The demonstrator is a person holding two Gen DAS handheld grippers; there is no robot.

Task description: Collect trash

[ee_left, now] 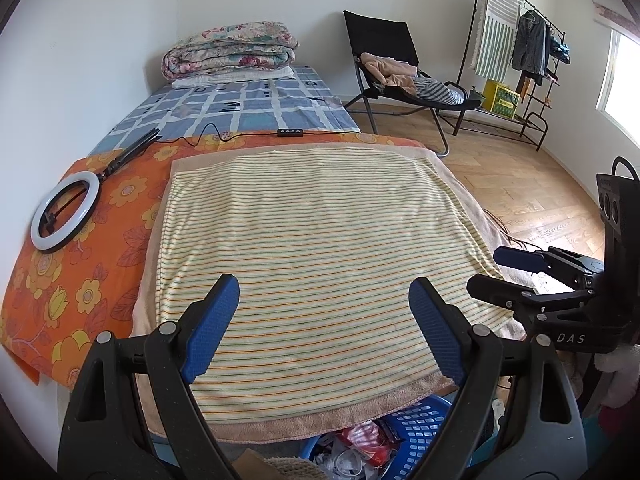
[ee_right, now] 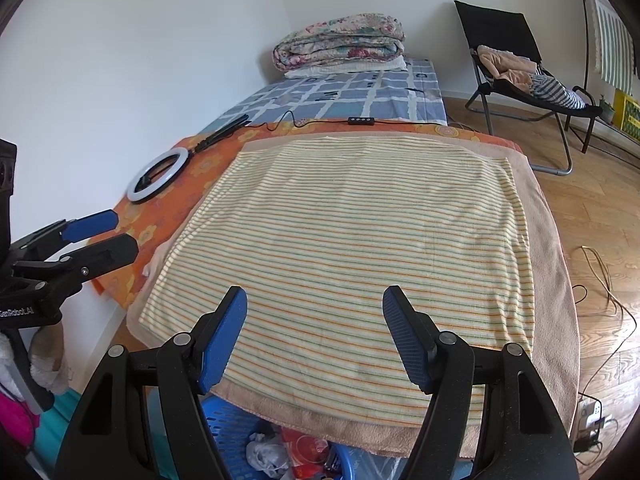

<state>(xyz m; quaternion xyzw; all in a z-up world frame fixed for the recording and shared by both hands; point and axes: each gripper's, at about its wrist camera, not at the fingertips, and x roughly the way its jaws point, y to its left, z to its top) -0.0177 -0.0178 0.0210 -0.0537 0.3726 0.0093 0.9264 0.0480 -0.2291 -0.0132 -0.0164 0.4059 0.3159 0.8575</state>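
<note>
Left gripper (ee_left: 324, 304): blue-padded fingers spread wide, holding nothing, poised above the near half of a striped towel (ee_left: 320, 248) that lies flat over a beige towel on the bed. Right gripper (ee_right: 314, 314): likewise spread wide and holding nothing, over the same towel's near edge; each gripper shows in the other's view, the right one at the left view's right margin, the left one at the right view's left margin. Trash (ee_left: 360, 446): crumpled white and red wrappers in a blue perforated basket (ee_left: 420, 426) on the floor, directly below the towels' near hem and between the grippers' bodies (the hem overhangs part of the basket). Right view only: loose cords (ee_right: 604, 276) trailing over the wooden floor and a power strip (ee_right: 590, 416) at the bed's right side. Left view only: a clothes rack (ee_left: 516, 40) with hanging garments and a yellow crate beneath it, by the window. Both views: ring light (ee_left: 64, 212) lying on the orange floral sheet near the wall-side edge, its cable and inline remote (ee_left: 290, 133) crossing the bed beyond the towel's far edge; folded quilt (ee_left: 230, 50) at the bed's far end; black folding chair (ee_left: 384, 52) carrying clothes, well apart from the bed on open floor. The striped towel's surface is bare.
</note>
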